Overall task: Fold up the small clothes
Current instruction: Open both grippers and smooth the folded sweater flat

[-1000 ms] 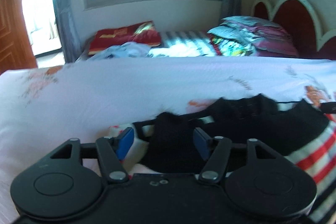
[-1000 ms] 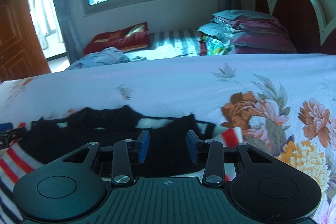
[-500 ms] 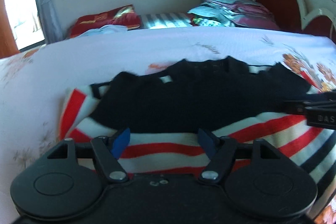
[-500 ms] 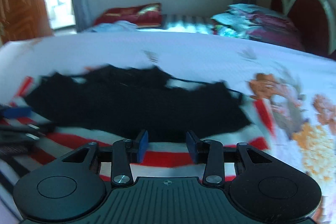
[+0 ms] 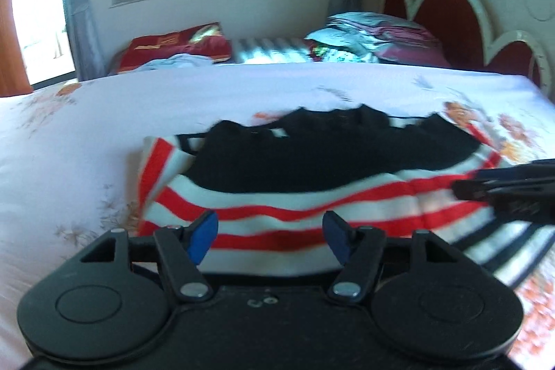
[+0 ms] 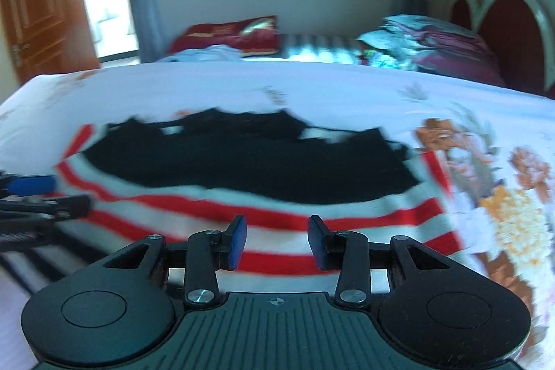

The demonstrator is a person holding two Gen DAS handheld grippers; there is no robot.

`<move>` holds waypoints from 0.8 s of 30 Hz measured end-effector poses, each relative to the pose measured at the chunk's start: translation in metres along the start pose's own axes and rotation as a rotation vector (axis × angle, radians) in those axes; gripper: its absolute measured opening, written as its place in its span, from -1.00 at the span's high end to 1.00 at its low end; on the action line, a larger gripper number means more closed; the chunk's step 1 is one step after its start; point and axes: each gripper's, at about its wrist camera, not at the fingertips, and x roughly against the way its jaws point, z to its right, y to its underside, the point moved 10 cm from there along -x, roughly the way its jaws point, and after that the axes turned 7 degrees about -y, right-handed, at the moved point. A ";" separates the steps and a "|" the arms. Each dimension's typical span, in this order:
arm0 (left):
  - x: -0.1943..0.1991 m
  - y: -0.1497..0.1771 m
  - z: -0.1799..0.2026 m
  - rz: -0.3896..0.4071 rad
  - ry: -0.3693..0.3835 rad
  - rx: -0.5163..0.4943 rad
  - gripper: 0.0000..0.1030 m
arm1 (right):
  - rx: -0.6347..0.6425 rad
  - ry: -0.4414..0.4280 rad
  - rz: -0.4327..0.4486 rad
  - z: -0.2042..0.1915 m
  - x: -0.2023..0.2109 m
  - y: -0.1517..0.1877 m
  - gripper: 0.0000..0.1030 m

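A small garment (image 5: pixel 312 182) lies flat on the floral bedsheet (image 5: pixel 104 127). It is red and white striped with a black upper part, and dark stripes at the near right. It also shows in the right wrist view (image 6: pixel 263 175). My left gripper (image 5: pixel 270 236) is open and empty above the garment's near left edge. My right gripper (image 6: pixel 277 240) is open and empty above its near right part. The right gripper's fingers (image 5: pixel 503 188) enter the left view from the right. The left gripper's fingers (image 6: pixel 38 196) enter the right view from the left.
Folded bedding (image 5: pixel 374 40) is stacked by the red headboard (image 5: pixel 451 16) at the back right. A red pillow (image 5: pixel 180 44) and loose pale clothes (image 5: pixel 180 61) lie on a second bed under the window. A wooden door (image 6: pixel 38 13) stands at the far left.
Both grippers have pulled back and risen from the black top edge towards me, open throughout. More of the striped lower part of the garment now shows in front of them.
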 end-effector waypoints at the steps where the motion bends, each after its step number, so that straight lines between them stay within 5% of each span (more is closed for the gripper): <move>1: 0.003 0.003 0.004 0.002 0.003 -0.007 -0.26 | 0.003 -0.013 -0.003 -0.008 -0.001 0.002 0.23; 5: 0.001 0.024 0.008 -0.023 -0.010 -0.043 -0.27 | 0.011 -0.034 -0.033 -0.027 -0.006 0.017 0.23; 9: -0.003 0.044 0.003 -0.045 -0.015 -0.065 -0.27 | 0.038 0.035 -0.066 -0.016 -0.009 0.037 0.23; 20: 0.009 0.052 -0.003 -0.087 -0.012 -0.016 -0.27 | 0.022 0.086 -0.077 0.003 0.015 0.053 0.23; 24: 0.019 0.051 -0.011 -0.114 -0.013 0.054 -0.54 | -0.043 0.041 -0.041 -0.004 0.025 0.044 0.23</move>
